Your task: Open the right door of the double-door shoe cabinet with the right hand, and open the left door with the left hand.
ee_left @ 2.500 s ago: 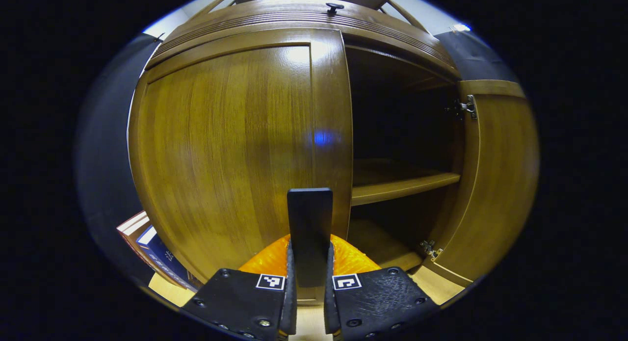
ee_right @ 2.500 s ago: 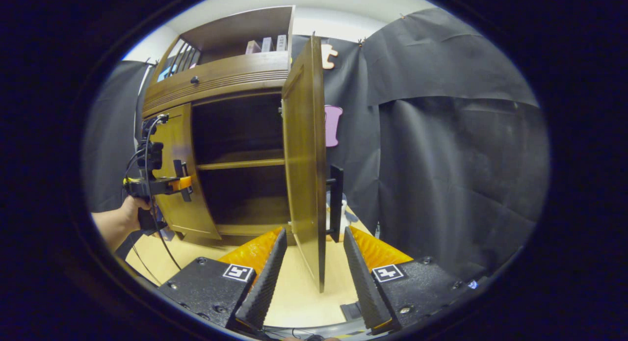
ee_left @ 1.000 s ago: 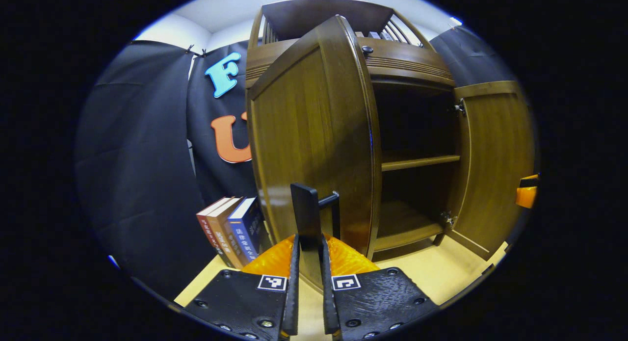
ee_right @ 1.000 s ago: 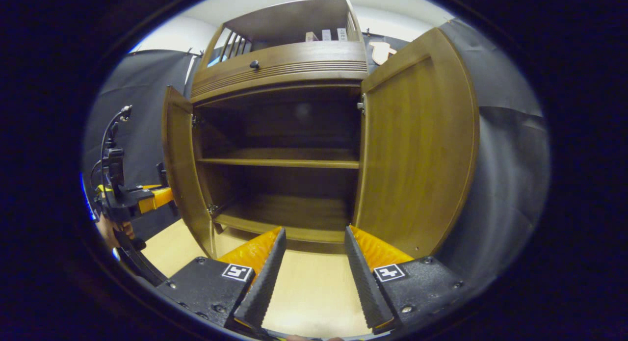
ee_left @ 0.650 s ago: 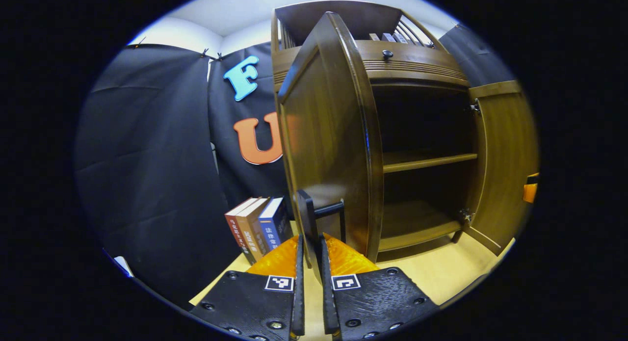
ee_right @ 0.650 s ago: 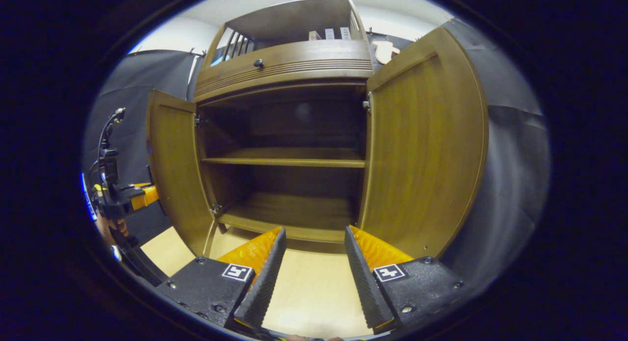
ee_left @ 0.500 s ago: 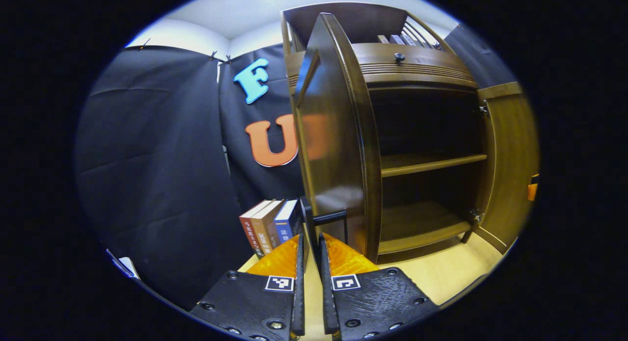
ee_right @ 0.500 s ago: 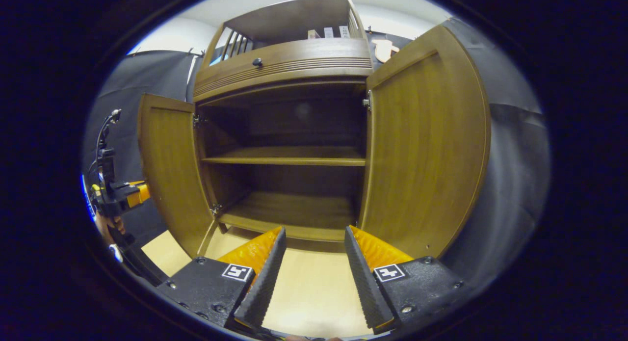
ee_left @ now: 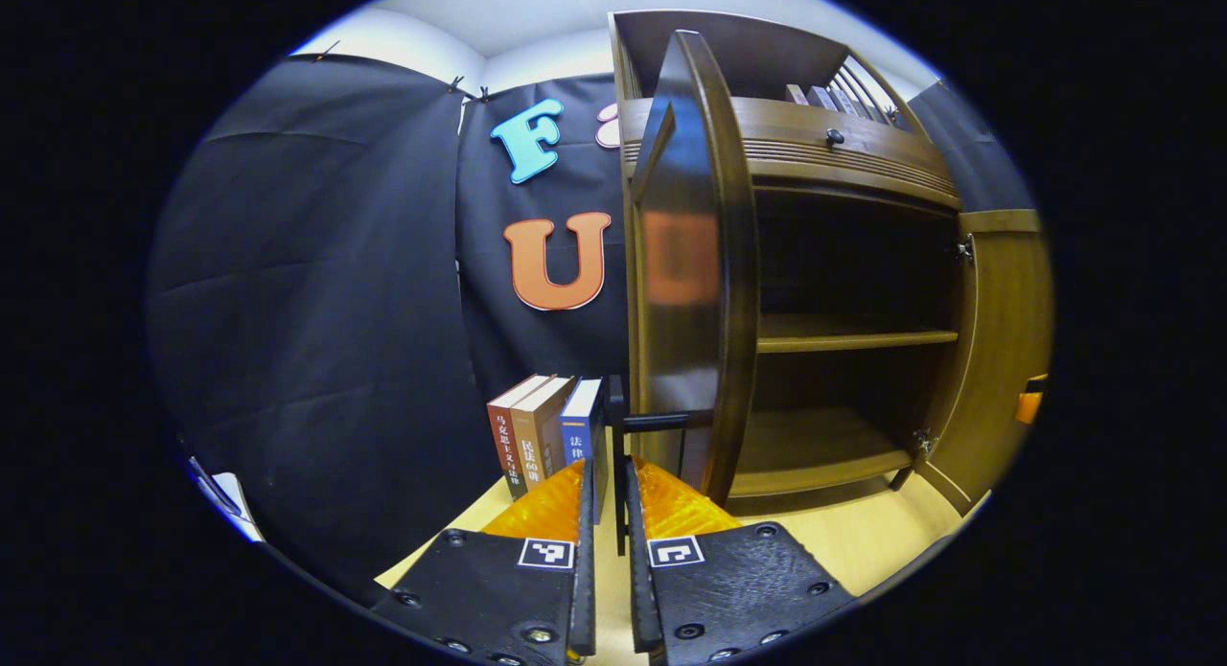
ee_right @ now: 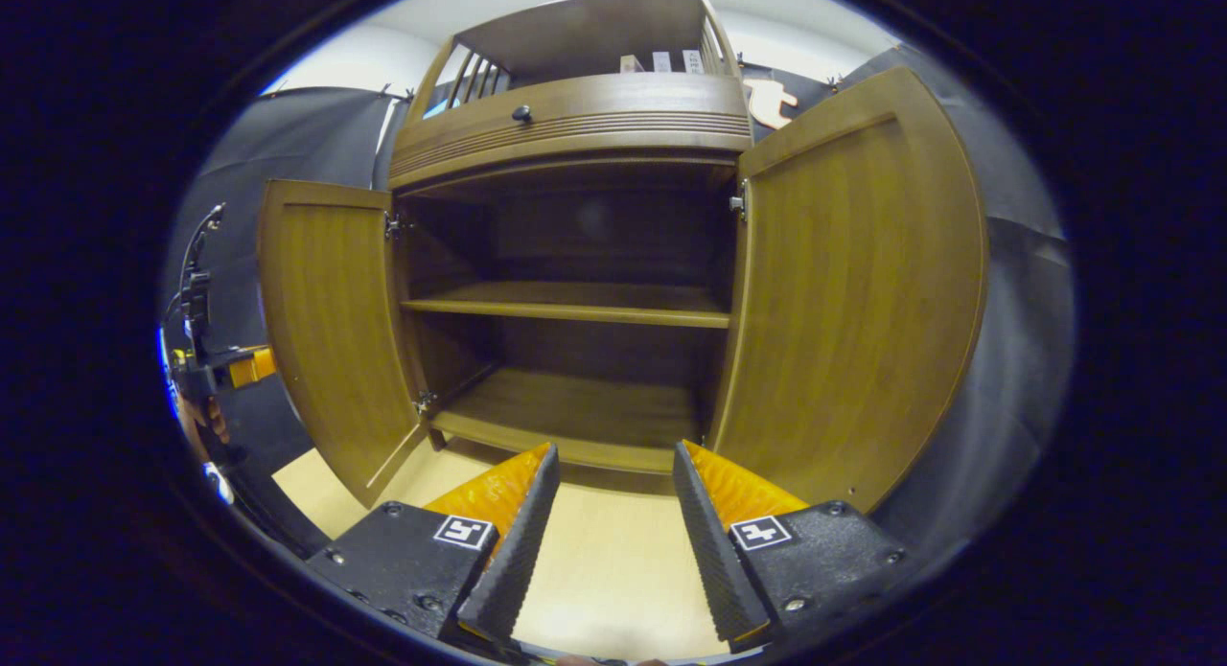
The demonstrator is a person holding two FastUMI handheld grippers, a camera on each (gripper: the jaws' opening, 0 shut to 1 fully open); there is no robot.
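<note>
Gripping handle (ee_left: 614,455), upright | left tongs (ee_left: 607,513) | left door (ee_left: 685,292) edge-on

The pale wooden table (ee_right: 604,570) carries the shoe cabinet (ee_right: 575,120) and three upright books (ee_left: 542,436) beside it.

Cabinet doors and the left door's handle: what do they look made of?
The left door and right door look like brown wood or wood veneer: grain streaks run down both, and the left door's glossy face mirrors the wall. The handle, clamped in the left tongs, is a dark matte bar, perhaps metal; unclear.
</note>
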